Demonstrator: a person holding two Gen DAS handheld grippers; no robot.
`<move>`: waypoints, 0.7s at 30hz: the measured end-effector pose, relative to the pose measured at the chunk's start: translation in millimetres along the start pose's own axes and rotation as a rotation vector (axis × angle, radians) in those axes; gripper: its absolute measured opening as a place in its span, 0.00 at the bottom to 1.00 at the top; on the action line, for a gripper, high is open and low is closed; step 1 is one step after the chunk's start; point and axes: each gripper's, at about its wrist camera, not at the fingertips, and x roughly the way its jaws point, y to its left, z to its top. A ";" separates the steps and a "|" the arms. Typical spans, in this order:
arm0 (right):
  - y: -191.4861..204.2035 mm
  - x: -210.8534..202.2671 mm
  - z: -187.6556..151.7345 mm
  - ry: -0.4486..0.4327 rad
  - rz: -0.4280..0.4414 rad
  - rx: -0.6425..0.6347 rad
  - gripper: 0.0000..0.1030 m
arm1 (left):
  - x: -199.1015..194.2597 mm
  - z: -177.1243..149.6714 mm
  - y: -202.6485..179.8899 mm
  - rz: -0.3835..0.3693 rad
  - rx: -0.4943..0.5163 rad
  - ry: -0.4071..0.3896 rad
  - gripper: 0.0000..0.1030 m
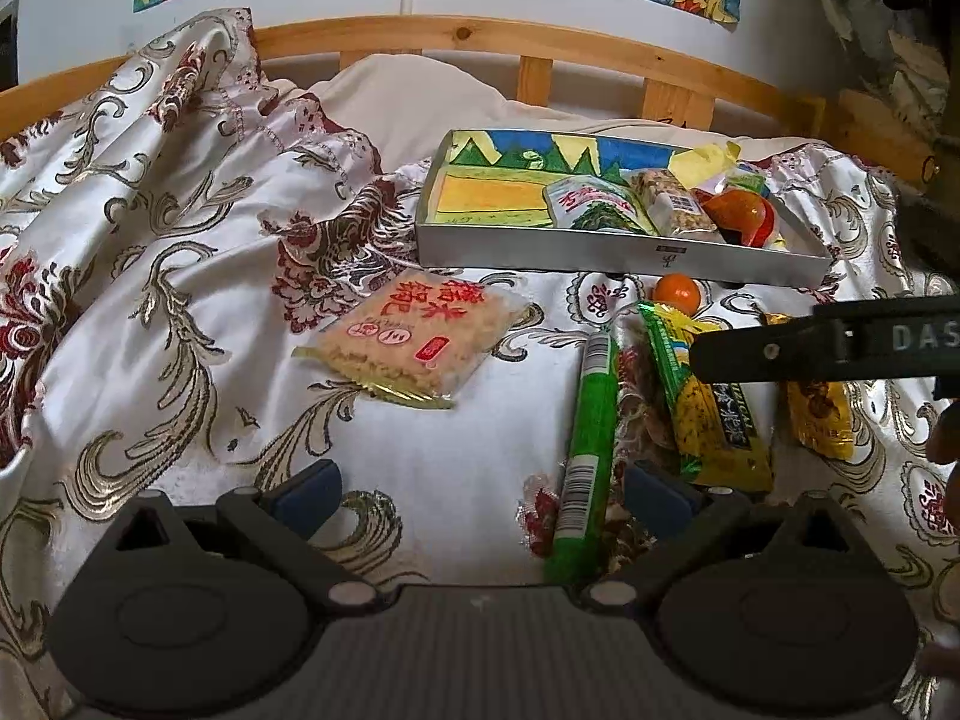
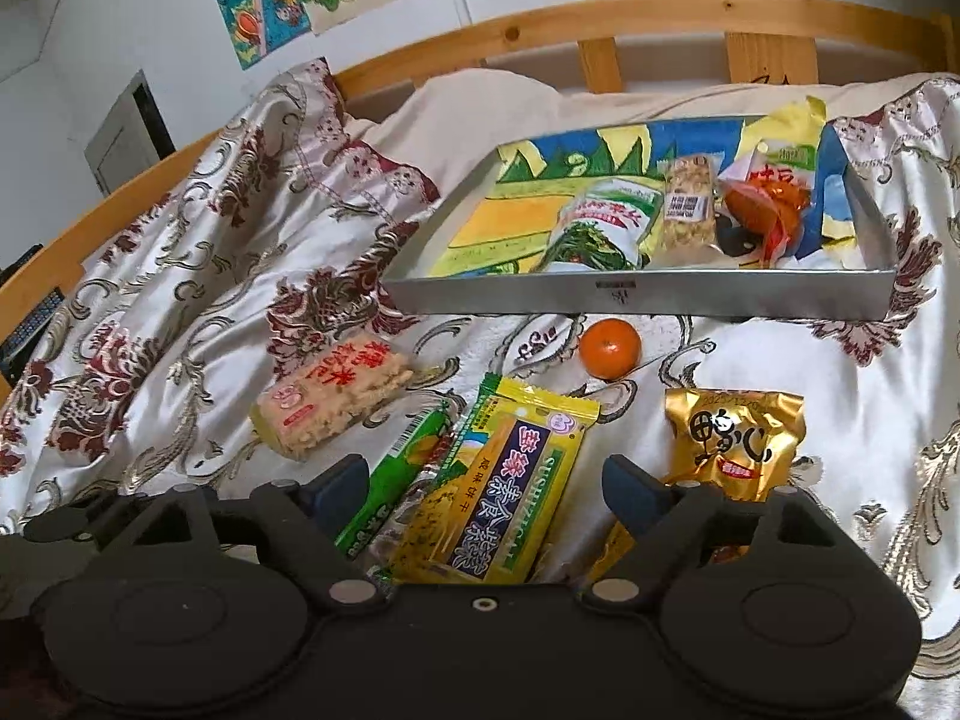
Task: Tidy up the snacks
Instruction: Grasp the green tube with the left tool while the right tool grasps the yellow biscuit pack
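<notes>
Satin bedspread carries the loose snacks: rice bar, green pack, yellow pack, gold pouch, orange. Behind them the tray holds three packets. Right claw gapes wide, straddling the yellow pack, gripping nothing. Left claw hangs wide open and empty, beside the green pack.

A glossy satin bedspread with woven gold scrolls lies under both sets of jaws. Beyond them sits a matt grey tray, seemingly card, lined with crayoned paper. Between the right jaws lies a shiny yellow plastic biscuit packet; beside it, a gold foil pouch. The headboard is bare pale wood.
</notes>
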 end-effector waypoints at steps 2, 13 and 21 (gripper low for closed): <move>1.0 6.4 -0.7 0.013 -0.009 0.001 0.84 | 1.4 -1.1 1.3 0.001 -0.008 0.007 0.99; 2.9 19.4 -7.7 0.069 -0.084 -0.033 0.63 | 1.2 -2.9 5.8 0.001 -0.047 0.009 0.99; 4.7 4.2 -7.0 0.126 -0.113 -0.076 0.52 | -2.8 -1.6 5.4 -0.033 -0.034 -0.018 0.93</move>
